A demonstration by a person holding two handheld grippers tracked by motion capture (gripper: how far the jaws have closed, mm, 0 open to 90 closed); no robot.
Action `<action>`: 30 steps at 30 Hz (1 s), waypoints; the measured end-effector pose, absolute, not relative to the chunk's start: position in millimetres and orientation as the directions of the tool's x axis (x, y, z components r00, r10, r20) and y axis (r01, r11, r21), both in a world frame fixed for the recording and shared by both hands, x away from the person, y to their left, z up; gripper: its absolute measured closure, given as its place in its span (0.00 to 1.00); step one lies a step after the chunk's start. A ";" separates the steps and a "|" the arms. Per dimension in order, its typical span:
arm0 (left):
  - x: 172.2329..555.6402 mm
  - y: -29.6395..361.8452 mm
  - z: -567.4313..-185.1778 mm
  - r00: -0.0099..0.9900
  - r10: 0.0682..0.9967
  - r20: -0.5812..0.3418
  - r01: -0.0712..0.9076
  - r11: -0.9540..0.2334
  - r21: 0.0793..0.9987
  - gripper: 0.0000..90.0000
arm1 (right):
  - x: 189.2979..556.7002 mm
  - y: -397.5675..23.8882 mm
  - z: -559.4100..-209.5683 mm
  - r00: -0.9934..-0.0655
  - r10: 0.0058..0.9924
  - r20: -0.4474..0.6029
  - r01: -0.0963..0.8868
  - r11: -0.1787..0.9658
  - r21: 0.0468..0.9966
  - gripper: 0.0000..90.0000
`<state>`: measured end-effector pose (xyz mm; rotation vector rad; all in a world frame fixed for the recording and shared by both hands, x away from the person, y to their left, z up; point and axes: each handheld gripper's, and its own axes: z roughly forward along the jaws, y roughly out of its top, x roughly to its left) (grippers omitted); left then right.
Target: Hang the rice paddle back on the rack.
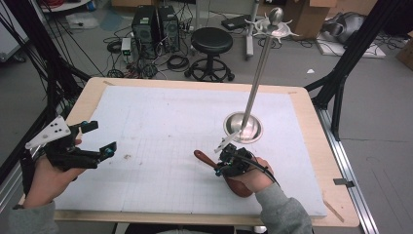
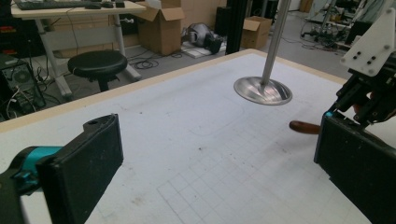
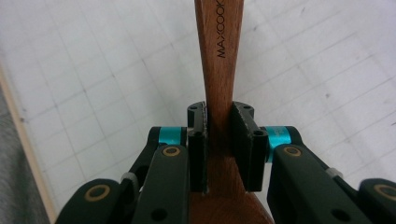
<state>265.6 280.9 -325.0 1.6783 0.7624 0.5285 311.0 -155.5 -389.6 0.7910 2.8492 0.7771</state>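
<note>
One wooden spoon [image 3: 219,70], clamped by the handle between the jaws of the right gripper [image 3: 219,140], low over the near right of the white gridded mat [image 1: 160,126]. Left gripper [image 2: 210,158] spread wide, empty. One steel stand [image 1: 243,127]; one black stool [image 1: 211,41] behind.

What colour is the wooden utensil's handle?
Reddish-brown wooden utensil handle, clearest in the right gripper view.
</note>
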 end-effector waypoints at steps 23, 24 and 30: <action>264.3 281.2 -324.4 0.687 0.726 -0.046 0.205 -0.132 0.970 0.02 | 305.9 -209.4 -358.8 -0.847 0.521 0.104 0.421 0.539 0.730 0.86; 264.3 281.3 -324.3 0.686 0.726 -0.046 0.203 -0.131 0.970 0.02 | 305.6 -212.5 -357.1 -0.847 0.522 0.101 0.416 0.533 0.737 0.86; 263.5 283.8 -322.5 0.684 0.728 -0.051 0.200 -0.120 0.972 0.02 | 303.3 -226.2 -347.9 -0.852 0.518 0.075 0.374 0.503 0.779 0.86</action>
